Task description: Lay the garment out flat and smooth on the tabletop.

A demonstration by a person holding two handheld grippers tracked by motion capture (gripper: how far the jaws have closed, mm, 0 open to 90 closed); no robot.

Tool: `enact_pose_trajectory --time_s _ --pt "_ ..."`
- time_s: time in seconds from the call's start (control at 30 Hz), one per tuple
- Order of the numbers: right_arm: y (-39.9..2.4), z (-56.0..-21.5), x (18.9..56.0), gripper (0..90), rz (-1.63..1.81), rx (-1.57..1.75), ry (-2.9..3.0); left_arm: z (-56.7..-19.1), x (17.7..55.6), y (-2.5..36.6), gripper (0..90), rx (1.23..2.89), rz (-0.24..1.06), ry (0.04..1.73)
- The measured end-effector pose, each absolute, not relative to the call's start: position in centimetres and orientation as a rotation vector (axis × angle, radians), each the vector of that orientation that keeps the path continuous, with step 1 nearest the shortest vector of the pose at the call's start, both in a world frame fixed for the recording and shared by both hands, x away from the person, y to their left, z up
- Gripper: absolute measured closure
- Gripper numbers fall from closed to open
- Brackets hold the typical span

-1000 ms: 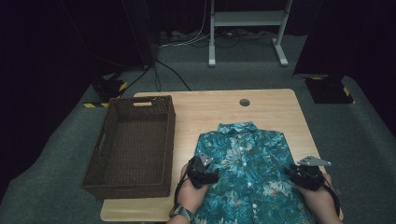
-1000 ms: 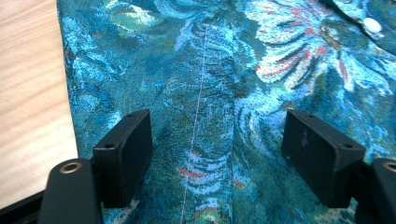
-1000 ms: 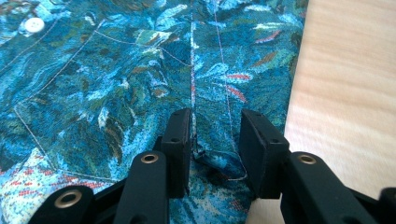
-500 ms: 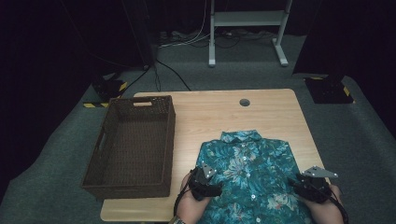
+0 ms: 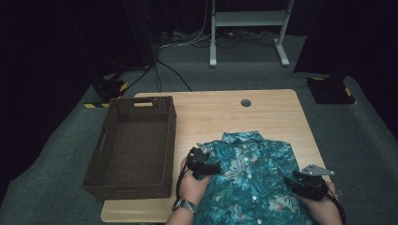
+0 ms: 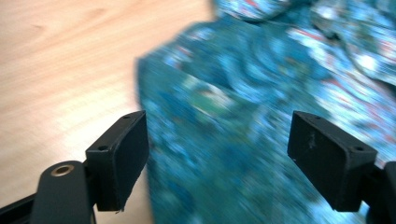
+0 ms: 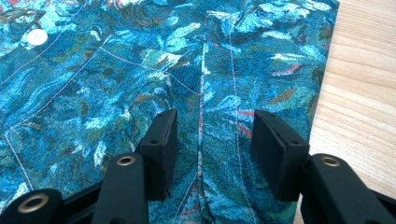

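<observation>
High view, teal patterned shirt (image 5: 253, 180) flat on wooden table (image 5: 211, 117) beside wicker basket (image 5: 133, 145), left gripper view, left gripper (image 6: 217, 154) spread wide over shirt's edge, gripping nothing, right gripper view, right gripper (image 7: 212, 149) just opening, astride sleeve seam, pads off cloth.

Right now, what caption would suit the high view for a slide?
Two hand-held claws, left and right, open over a teal patterned shirt beside a wicker basket.
</observation>
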State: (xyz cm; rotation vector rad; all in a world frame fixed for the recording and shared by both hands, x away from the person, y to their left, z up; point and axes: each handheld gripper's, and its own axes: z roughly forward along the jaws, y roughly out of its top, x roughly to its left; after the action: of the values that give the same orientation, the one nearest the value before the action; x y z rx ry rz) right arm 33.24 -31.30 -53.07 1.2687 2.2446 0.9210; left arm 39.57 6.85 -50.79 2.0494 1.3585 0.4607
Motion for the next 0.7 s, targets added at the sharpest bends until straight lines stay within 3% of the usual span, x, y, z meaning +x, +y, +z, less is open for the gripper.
enact_pose_trajectory --time_s 0.3,0.5,0.7 --pt "-31.5 -53.2 33.3 52.3 0.945 1.257 2.242 -51.5 43.0 8.1 35.4 2.003 0.462 1.465" --pt "-31.5 -53.2 33.4 52.1 0.944 1.249 2.245 -52.5 43.3 8.0 42.7 1.980 0.472 1.506" --pt "-31.5 -53.2 33.3 52.0 0.945 1.254 2.239 -52.5 43.3 8.7 59.7 1.977 0.457 1.477"
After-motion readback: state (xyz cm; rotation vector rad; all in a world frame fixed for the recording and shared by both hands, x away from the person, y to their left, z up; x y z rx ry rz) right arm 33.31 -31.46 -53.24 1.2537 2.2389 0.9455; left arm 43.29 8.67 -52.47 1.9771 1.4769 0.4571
